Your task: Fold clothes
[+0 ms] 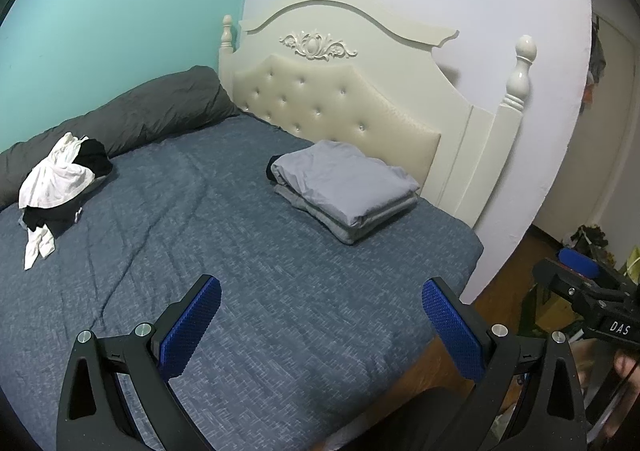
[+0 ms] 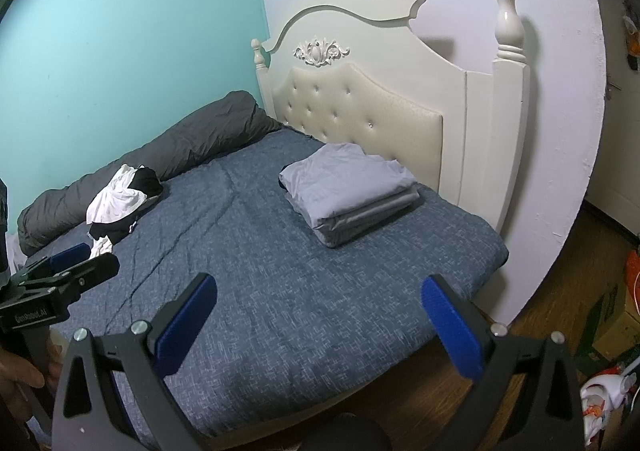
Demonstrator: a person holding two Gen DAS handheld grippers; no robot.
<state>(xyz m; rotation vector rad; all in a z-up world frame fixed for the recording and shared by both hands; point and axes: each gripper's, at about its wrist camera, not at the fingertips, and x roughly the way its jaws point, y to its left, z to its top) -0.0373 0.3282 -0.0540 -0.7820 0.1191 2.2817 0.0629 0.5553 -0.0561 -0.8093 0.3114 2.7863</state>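
A heap of unfolded white and black clothes [image 1: 60,187] lies at the far left of the bed, also seen in the right wrist view as the same heap [image 2: 120,199]. A stack of folded grey garments [image 1: 344,191] rests near the headboard; the right wrist view shows that stack [image 2: 348,195] too. My left gripper [image 1: 320,325] hangs open above the blue bedspread [image 1: 240,271], holding nothing. My right gripper [image 2: 318,323] is open and empty over the bed's near corner. Both are well short of the clothes.
A rolled dark grey duvet [image 1: 132,115] lies along the teal wall. The cream headboard [image 1: 340,91] with posts stands behind the stack. Wooden floor [image 2: 560,291] and clutter [image 2: 616,331] lie to the right of the bed.
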